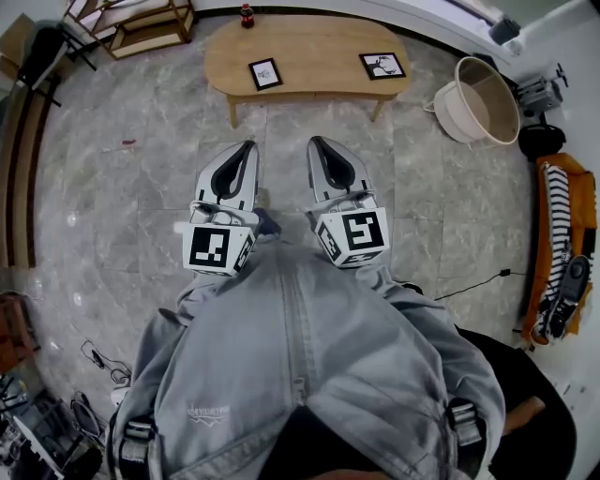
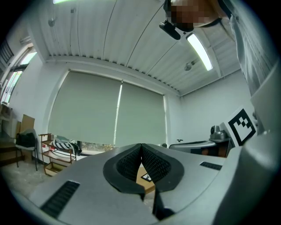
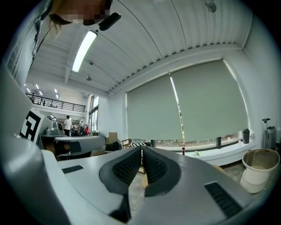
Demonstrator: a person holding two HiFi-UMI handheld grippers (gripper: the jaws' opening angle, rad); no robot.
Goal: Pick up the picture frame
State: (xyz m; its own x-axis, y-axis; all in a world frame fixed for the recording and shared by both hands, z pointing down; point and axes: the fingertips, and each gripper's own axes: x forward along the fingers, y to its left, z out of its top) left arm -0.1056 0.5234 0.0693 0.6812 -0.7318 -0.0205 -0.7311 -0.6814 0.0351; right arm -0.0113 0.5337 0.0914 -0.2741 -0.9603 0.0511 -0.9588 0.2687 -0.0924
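Note:
Two black picture frames lie flat on a low wooden table [image 1: 309, 52] across the floor ahead: a small one [image 1: 265, 73] at its left and a wider one [image 1: 382, 66] at its right. My left gripper [image 1: 246, 145] and right gripper [image 1: 316, 142] are held level side by side in front of my body, well short of the table. Both are shut with nothing between the pads. In the left gripper view the left gripper [image 2: 141, 145] has its pads meeting, and a corner of a picture frame [image 2: 147, 177] shows below them. The right gripper [image 3: 141, 149] looks the same in its own view.
A red bottle [image 1: 247, 15] stands at the table's far edge. A cream bucket [image 1: 478, 101] sits right of the table, an orange seat with a striped cloth [image 1: 561, 225] further right. A wooden shelf [image 1: 150, 23] is at the back left. A cable [image 1: 469, 281] lies on the marble floor.

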